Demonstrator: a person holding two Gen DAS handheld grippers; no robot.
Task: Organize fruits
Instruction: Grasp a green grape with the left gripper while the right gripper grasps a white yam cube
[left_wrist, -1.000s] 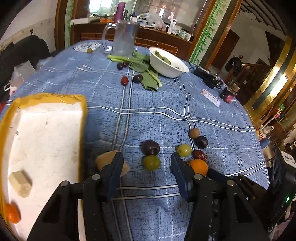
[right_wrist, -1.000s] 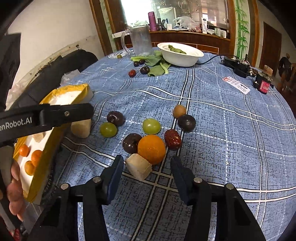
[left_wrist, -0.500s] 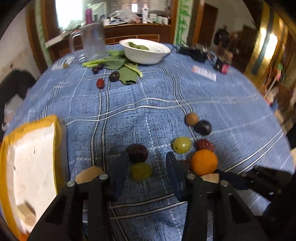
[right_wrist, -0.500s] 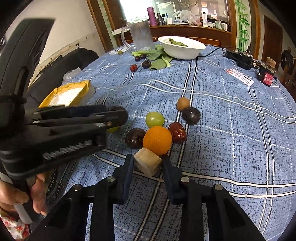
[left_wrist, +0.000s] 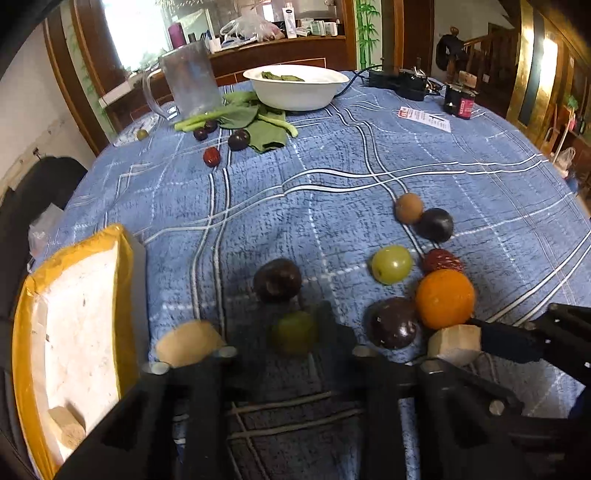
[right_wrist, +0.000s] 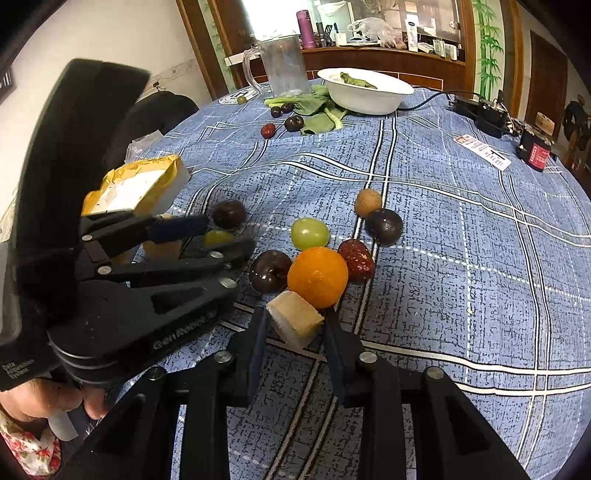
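On the blue bench, the left wrist view shows the left claw clamped on a green grape beside a dark plum. From the right wrist view, the right claw is closing around a tan cube, which touches the orange.

Both grippers are matte black plastic — the left gripper has long slim fingers with dark blue pads, silver screws at the joints and faint white lettering on its body. The right gripper matches it. A hand shows beside a floral sleeve — red on white.
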